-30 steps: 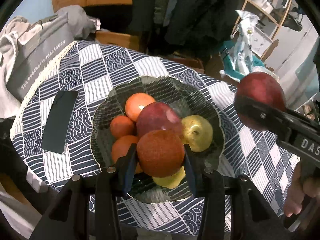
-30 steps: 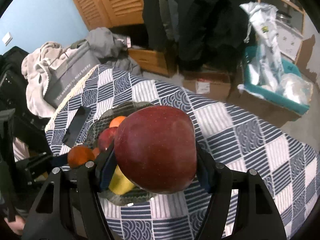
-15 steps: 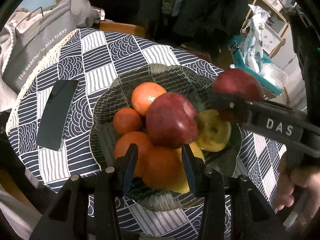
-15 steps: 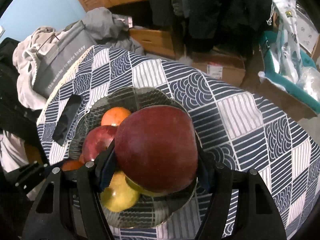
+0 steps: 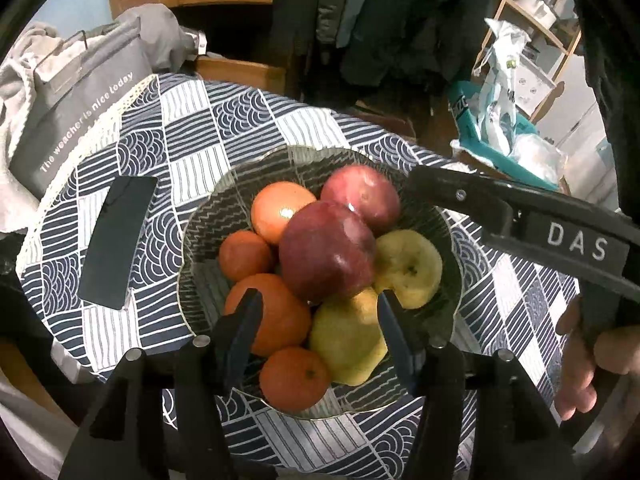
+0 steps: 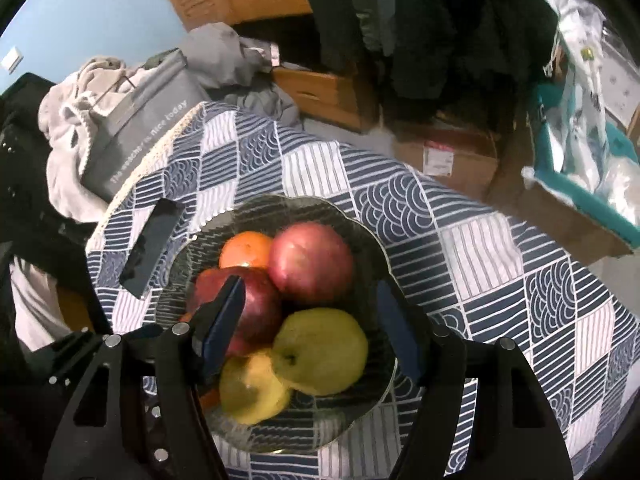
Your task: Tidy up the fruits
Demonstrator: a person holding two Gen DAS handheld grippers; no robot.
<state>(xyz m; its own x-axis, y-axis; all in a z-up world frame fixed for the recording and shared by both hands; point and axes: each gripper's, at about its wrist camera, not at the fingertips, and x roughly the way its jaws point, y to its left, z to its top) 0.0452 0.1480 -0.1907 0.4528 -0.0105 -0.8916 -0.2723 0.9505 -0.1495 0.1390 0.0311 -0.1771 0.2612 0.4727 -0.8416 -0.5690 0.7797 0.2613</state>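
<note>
1. When we count the fruits in the glass bowl [image 5: 200, 216], we find eight: two red apples, four oranges and two yellow fruits.
2. The bowl sits near the middle of the surface [image 5: 192, 120], which has a blue and white cloth on it.
3. The dark red apple [image 5: 326, 252] lies on top of the pile. The pink-red apple [image 5: 360, 196] is just behind it, touching it.
4. The far yellow fruit [image 5: 408, 268] is round, and its stem dimple points up at us.
5. The near yellow fruit [image 5: 348, 340] looks longer, with its long side running from near to far.
6. The left gripper [image 5: 318, 296] hangs over the near side of the bowl. Its fingers have just been opening, and they stand spread and press on nothing.
7. The right gripper [image 6: 310, 284] is over the bowl too, with its fingers spread and nothing pinched.
8. One dark phone [image 5: 118, 240] lies flat just left of the bowl, its long side pointing away from us.
</note>
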